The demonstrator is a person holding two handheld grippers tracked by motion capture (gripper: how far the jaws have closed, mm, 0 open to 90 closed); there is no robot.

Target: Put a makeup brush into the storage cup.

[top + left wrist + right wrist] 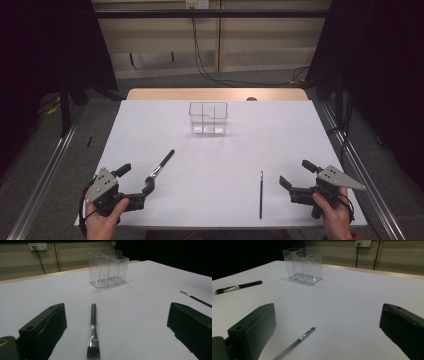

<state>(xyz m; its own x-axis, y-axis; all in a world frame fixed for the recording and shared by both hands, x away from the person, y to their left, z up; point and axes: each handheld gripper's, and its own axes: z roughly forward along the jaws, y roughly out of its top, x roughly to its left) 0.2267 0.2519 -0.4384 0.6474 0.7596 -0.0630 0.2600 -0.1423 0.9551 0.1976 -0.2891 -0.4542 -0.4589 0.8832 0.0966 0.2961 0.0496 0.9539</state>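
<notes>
Nothing's really happening yet: both tools, left tool point(136, 176) and right tool point(295, 174), are sitting wide apart and empty, while the flat black makeup brush point(161, 165) and thin black liner brush point(261, 194) are lying on the white table point(300, 130), outside the clear plastic divided organizer point(208, 118).

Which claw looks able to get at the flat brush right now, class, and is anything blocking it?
Probably the left claw: the flat brush lies bare on the table between its open jaws, nothing in between.
</notes>
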